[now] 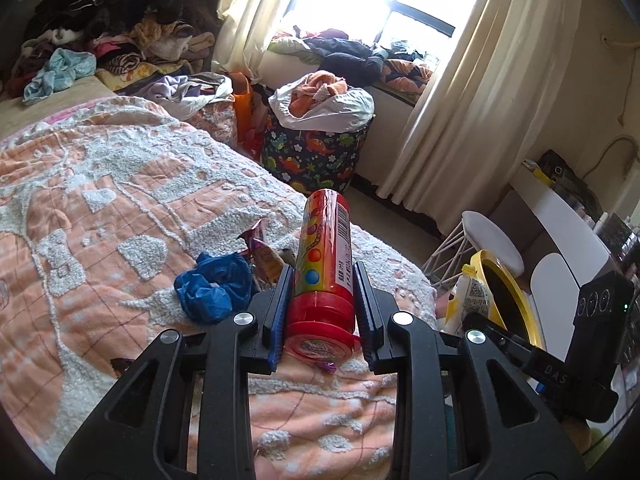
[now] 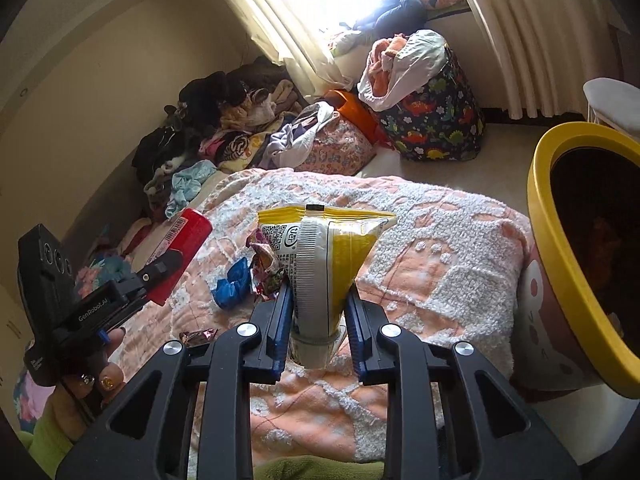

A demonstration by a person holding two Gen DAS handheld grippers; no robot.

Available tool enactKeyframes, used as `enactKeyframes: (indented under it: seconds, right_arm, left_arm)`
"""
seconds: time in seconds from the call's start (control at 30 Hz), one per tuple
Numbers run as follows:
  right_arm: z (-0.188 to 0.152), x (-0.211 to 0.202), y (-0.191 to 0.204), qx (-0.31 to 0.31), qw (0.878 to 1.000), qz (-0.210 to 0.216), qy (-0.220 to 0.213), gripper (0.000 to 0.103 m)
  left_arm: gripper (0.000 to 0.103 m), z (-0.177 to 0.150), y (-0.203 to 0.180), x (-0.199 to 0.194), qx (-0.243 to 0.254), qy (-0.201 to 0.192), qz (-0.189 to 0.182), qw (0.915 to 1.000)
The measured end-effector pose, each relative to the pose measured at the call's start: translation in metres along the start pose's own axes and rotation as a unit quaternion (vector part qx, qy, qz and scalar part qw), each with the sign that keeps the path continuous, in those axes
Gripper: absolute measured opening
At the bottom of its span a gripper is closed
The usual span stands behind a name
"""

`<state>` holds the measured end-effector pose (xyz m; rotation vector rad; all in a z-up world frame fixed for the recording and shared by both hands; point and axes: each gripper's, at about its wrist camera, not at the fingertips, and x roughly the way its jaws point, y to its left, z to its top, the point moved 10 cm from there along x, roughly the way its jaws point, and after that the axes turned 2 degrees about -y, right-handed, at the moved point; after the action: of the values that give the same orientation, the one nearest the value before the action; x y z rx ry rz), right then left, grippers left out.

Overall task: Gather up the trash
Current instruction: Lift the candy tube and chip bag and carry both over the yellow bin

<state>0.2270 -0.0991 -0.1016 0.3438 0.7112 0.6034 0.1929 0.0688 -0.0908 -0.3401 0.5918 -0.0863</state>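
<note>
My left gripper (image 1: 322,280) is shut on a red candy tube (image 1: 325,264) with coloured dots, held above the orange and white blanket (image 1: 100,208). It also shows in the right wrist view (image 2: 184,248). My right gripper (image 2: 319,300) is shut on a yellow and white squeeze pouch (image 2: 324,256), held above the blanket to the left of a yellow-rimmed bin (image 2: 560,248). A crumpled blue wrapper (image 1: 216,284) and a purple snack wrapper (image 1: 262,254) lie on the blanket ahead of both grippers. A small shiny wrapper (image 2: 198,336) lies nearer.
The bin (image 1: 508,292) stands at the bed's right edge, beside a white stool (image 1: 492,240). A dinosaur-print hamper (image 1: 316,152) full of clothes stands by the window. Clothes are piled (image 1: 104,28) at the bed's far end. A white desk (image 1: 560,216) is at right.
</note>
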Motion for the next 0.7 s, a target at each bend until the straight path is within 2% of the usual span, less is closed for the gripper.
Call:
enactKeyframes:
  seconds: [0.3, 0.7]
  right_arm:
    - [0.019, -0.027, -0.015, -0.014, 0.999, -0.017, -0.034, 0.024]
    - [0.037, -0.057, -0.049, 0.008, 0.997, -0.030, -0.072, 0.024]
  left_arm:
    - [0.023, -0.009, -0.038, 0.003, 0.034, 0.008, -0.017, 0.9992]
    - [0.023, -0.018, -0.080, 0.008, 0.077, 0.016, -0.037, 0.9962]
